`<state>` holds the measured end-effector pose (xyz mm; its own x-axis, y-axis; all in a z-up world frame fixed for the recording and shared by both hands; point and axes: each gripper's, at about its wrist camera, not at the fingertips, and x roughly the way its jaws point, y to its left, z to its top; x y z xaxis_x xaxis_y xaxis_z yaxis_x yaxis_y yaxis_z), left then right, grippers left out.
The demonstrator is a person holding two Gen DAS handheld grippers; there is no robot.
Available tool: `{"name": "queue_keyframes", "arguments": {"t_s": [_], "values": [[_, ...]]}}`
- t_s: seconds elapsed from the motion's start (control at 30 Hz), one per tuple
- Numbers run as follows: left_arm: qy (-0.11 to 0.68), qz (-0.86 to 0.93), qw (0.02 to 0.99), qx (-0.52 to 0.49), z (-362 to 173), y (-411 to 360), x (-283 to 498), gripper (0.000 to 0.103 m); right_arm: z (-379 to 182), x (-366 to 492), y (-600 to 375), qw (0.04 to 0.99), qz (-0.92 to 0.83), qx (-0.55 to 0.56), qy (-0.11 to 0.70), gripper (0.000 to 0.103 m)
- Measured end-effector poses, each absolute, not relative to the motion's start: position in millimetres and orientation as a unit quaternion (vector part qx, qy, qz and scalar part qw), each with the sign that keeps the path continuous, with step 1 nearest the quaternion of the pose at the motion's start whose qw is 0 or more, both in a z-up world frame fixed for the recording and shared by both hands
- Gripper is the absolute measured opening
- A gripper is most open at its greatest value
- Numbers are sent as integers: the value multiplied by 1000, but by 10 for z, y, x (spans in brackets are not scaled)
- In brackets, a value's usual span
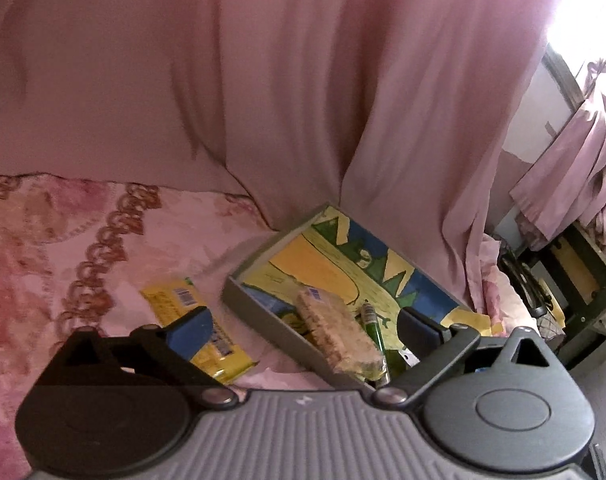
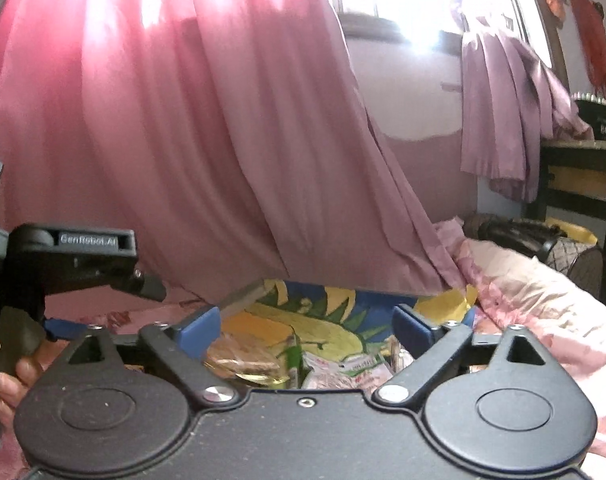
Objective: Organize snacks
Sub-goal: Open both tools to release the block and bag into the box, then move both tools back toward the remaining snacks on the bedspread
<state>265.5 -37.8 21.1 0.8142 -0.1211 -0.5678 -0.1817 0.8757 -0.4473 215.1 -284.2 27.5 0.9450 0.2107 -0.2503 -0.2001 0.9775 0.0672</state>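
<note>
Left wrist view: both grippers spread empty above tray; yellow pack left outside, probably next.

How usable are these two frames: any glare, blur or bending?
Left wrist: window blown out at top right, curtain soft, tray fairly sharp. Right wrist: backlit curtain glows, window overexposed, tray dim and blurred. Both bend at the edges.

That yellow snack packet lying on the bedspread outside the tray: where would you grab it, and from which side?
Across its narrow width, coming from above: the yellow packet lies flat on the bedspread, so probably only its long edges offer the open left gripper a hold.
</note>
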Motion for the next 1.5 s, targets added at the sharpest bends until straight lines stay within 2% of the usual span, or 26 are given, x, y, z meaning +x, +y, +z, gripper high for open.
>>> {"name": "queue_keyframes", "arguments": {"t_s": [0.3, 0.47, 1.03, 1.5], "values": [[288, 12, 936, -200, 337, -287, 2137, 102, 457, 1640, -2740, 989, 112, 12, 99, 102], [307, 2, 935, -178, 324, -242, 1924, 102, 460, 1404, -2703, 989, 107, 10, 104, 102], [325, -36, 942, -74, 102, -268, 1356, 102, 250, 830, -2768, 978, 34, 54, 197, 102], [359, -50, 932, 1, -234, -290, 1276, 102, -117, 953, -2652, 950, 22, 33, 310, 102]]}}
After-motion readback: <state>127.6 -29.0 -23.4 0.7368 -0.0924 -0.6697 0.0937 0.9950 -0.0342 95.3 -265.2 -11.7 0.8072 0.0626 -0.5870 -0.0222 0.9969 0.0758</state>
